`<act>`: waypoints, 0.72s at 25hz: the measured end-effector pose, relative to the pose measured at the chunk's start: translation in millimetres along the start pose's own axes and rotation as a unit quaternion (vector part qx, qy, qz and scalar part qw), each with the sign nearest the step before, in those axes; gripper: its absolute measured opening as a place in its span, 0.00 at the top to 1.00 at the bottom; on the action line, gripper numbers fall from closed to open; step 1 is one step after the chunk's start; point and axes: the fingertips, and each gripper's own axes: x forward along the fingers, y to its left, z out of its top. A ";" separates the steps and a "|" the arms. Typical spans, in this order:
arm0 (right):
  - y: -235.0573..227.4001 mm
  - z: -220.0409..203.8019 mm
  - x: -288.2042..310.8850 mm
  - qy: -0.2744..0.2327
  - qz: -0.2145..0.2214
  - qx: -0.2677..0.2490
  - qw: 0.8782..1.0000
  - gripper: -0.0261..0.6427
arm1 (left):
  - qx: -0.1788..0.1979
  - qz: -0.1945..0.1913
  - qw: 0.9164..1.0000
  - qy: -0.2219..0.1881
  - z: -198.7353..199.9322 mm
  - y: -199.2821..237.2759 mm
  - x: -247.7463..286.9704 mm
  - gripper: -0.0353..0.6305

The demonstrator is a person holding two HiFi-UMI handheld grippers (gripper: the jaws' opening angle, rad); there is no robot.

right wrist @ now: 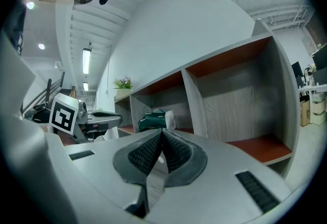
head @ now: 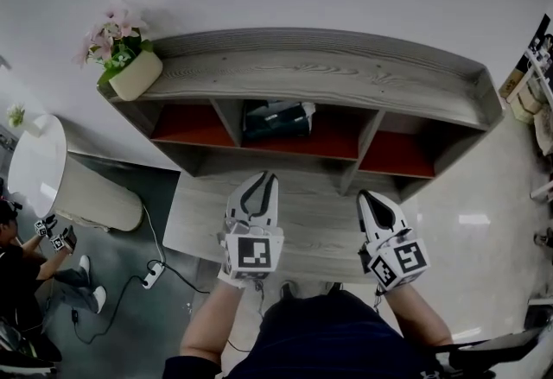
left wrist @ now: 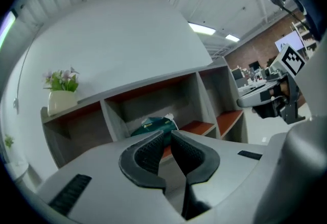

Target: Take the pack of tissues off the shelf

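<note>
The pack of tissues, dark green with a white end, lies on the red floor of the middle compartment of the shelf, apart from both side walls. The compartments on either side hold nothing that shows. A cream pot of pink flowers stands at the left end of the shelf's top board, close to its front edge. Both grippers hang in front of the compartments, over the grey wooden ledge that juts out along the shelf's bottom edge, neither touching the pack. The left gripper points straight at the middle compartment; its jaws are nearly together, with a thin gap at the tips and nothing between them. The right gripper, just beside it towards the right-hand compartment, has its jaws closed tip to tip on nothing. Left of the shelf stands a round white table.
</note>
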 end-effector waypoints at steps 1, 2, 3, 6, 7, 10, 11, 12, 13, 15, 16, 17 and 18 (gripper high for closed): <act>-1.4 -0.2 0.1 0.000 0.001 0.001 1.000 0.94 | 0.014 0.002 1.000 0.008 0.1 1.7 5.3 0.87; -2.3 -0.5 0.3 0.001 0.003 0.001 1.000 0.94 | 0.028 0.002 0.999 0.016 0.6 3.4 11.1 0.87; -2.9 -1.1 0.5 0.003 0.005 0.001 1.000 0.94 | 0.043 0.001 0.999 0.022 1.3 5.1 17.4 0.86; -2.6 -2.9 1.4 0.008 0.011 0.003 1.000 0.94 | 0.090 -0.007 0.995 0.038 1.0 9.1 37.6 0.74; -2.0 -3.6 1.6 0.009 0.013 0.004 1.000 0.94 | 0.106 -0.008 0.993 0.043 0.9 10.5 43.6 0.72; 0.3 -7.1 0.9 0.014 0.016 0.006 1.000 0.94 | 0.160 -0.007 0.985 0.056 2.0 15.8 59.0 0.68; 0.7 -8.4 0.1 0.016 0.016 0.007 1.000 0.94 | 0.178 -0.007 0.982 0.060 2.7 17.1 63.7 0.67; 0.9 -9.8 -0.9 0.017 0.016 0.007 1.000 0.94 | 0.196 -0.010 0.978 0.066 3.2 17.7 68.5 0.66; 0.9 -10.9 -1.9 0.019 0.016 0.009 1.000 0.94 | 0.213 -0.014 0.974 0.072 3.3 18.0 73.5 0.64; 0.4 -12.3 -4.2 0.020 0.012 0.014 1.000 0.94 | 0.244 -0.024 0.966 0.087 3.1 18.5 84.1 0.60; 0.0 -12.6 -5.5 0.020 0.010 0.015 1.000 0.94 | 0.255 -0.029 0.962 0.094 2.8 18.9 89.6 0.59; -0.7 -13.0 -6.9 0.020 0.008 0.015 1.000 0.94 | 0.263 -0.035 0.959 0.101 2.1 19.3 95.0 0.59; -1.4 -13.4 -8.4 0.019 0.006 0.014 1.000 0.94 | 0.267 -0.041 0.957 0.107 1.1 19.6 100.4 0.59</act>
